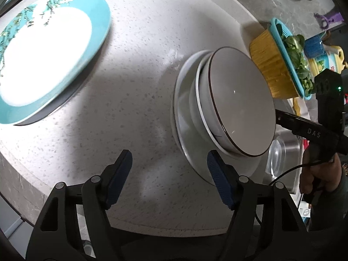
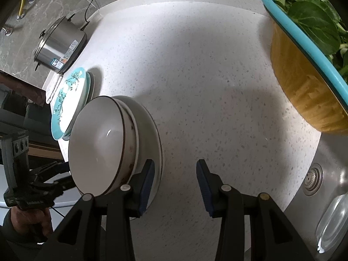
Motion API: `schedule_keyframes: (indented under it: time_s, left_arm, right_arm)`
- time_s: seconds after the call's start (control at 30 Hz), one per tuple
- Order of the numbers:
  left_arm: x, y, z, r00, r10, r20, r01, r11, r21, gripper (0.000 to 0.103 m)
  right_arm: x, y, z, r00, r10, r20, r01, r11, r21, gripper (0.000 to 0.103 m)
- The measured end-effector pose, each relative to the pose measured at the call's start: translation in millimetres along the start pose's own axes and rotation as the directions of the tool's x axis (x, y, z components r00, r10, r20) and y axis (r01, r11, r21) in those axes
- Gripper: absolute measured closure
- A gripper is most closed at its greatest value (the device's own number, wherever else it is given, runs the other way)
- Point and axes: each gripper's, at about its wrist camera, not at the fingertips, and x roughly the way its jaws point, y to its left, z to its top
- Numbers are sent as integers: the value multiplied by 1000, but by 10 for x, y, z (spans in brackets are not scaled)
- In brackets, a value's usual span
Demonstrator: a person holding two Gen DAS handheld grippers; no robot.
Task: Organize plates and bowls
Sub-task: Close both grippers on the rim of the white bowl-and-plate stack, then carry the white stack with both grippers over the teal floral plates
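bowls [image 1: 241, 102] with dark-lined rims sit nested on a white plate [image 1: 184, 130] on the speckled tabletop [image 1: 141, 65]; there look to be two of them, the upper one wide and pale inside. well apart from that stack, a teal-rimmed plate [image 1: 45, 54] with a branch pattern lies on top of another plate near the tabletop's edge.

left claw [image 1: 169, 174] hangs over bare tabletop just beside the white plate, its blue pads spread wide with nothing between them; the right-hand pad [image 1: 219, 180] overlaps the plate's rim in the left wrist view, and contact cannot be told.

right claw [image 2: 175, 182] is partly spread and holds nothing; its left pad [image 2: 146, 184] appears just beside the white plate's edge.

a yellow basin with a teal colander [image 2: 300, 41] of green leaves stands at the far side, a steel pot [image 2: 58, 45] stands beyond the teal plate, and a sink [image 2: 326, 174] adjoins the tabletop.
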Motion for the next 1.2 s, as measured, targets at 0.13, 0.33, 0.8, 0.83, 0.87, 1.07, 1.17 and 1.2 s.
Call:
schedule_keyframes:
  time_s: [0.13,0.33,0.8,0.83,0.87,1.07,1.17,1.2]
  left_arm:
    - [102,-31,47,1000,27,3,-27,1000,2,34]
    - [180,35,102,998,39,40,-39,999,16,34]
    - [361,-98,251,997,37,63,-40,997,58,78]
    - [382,-120,249,998,29,55,-32,998,59,79]
    - [393,-133,248,998,22,55,-25,998,59,80]
    - [414,-147,310,997,40,71,-44,997,58,81]
    - [430,-170,349,995,52,85,-58,997,59,81]
    - [437,-183,359,994,54,92,-60,996,63,81]
  right_arm:
    - [53,-23,11,1000,9,-7,-9,1000,-23,59]
    - [161,-7,23,1000,14,-17,-15,999,-51,59]
    - [313,26,85,998,56,-20,-58,993,-104,65]
    - [319,29,83,998,63,-20,-65,992,-106,66]
    - [319,17,82,997,68,-21,-70,992,-106,66]
    - [341,34,90,996,87,-5,-88,992,-93,67]
    - [347,43,101,995,104,5,-103,991,-84,75]
    - [352,47,102,994,112,6,-111,990,-81,82]
